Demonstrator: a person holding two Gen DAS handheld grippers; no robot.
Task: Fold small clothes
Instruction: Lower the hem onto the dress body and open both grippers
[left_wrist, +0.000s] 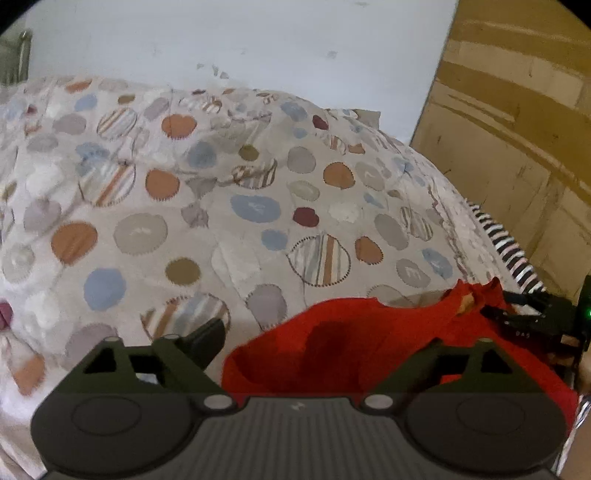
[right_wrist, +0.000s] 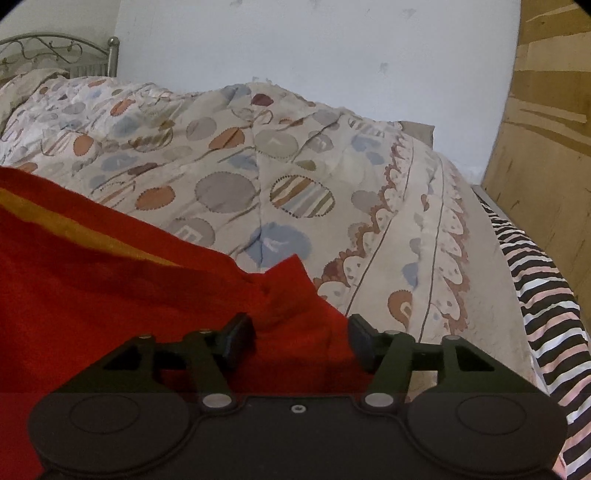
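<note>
A small red garment (left_wrist: 369, 347) lies on the patterned bedspread (left_wrist: 221, 206). In the left wrist view it drapes over the gap between my left gripper's fingers (left_wrist: 207, 339); the right finger is hidden under the cloth. My right gripper shows at the far right of that view (left_wrist: 517, 314), at the garment's far corner. In the right wrist view the red garment (right_wrist: 110, 295), with a yellow band, fills the lower left. My right gripper (right_wrist: 301, 339) is open, jaws apart, with a red corner lying between the fingertips.
The bedspread (right_wrist: 295, 177) covers the whole bed. A black-and-white striped sheet (right_wrist: 546, 295) hangs at the right edge. A wooden wardrobe (right_wrist: 546, 129) stands close on the right. A metal headboard (right_wrist: 55, 48) is at the far left, a white wall behind.
</note>
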